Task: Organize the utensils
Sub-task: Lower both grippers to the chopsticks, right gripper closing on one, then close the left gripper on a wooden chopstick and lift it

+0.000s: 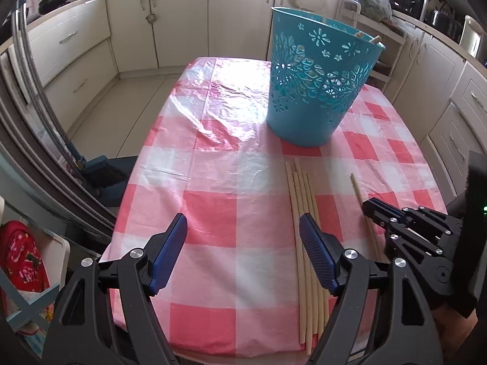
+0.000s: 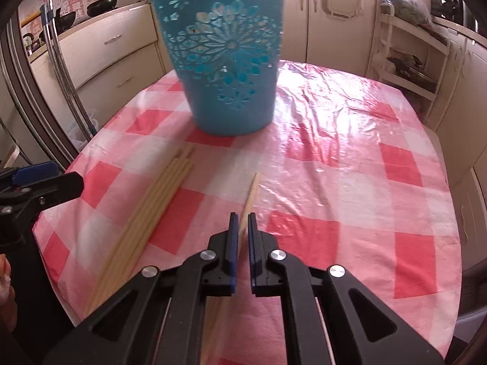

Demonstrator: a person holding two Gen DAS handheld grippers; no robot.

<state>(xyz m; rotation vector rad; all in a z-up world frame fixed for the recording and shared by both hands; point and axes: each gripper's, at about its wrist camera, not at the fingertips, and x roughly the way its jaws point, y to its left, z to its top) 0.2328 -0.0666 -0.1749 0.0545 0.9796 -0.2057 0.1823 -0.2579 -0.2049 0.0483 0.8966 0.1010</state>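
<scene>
A teal cut-out basket (image 1: 316,82) (image 2: 225,60) stands upright on the pink checked tablecloth (image 1: 219,213), with a stick end showing at its rim. Several pale wooden chopsticks (image 1: 304,213) (image 2: 158,200) lie side by side in front of it. My left gripper (image 1: 243,240) is open above the cloth, its right finger over the bundle. One chopstick (image 2: 252,191) (image 1: 360,194) lies apart to the right, and my right gripper (image 2: 241,222) (image 1: 369,206) is shut on it low over the cloth.
Cream kitchen cabinets (image 1: 182,15) ring the table. A white shelf rack (image 2: 408,60) stands at the far right, with a bag on top. A metal rail and a broom (image 1: 100,173) are off the table's left edge. The cloth (image 2: 350,167) lies bare right of the basket.
</scene>
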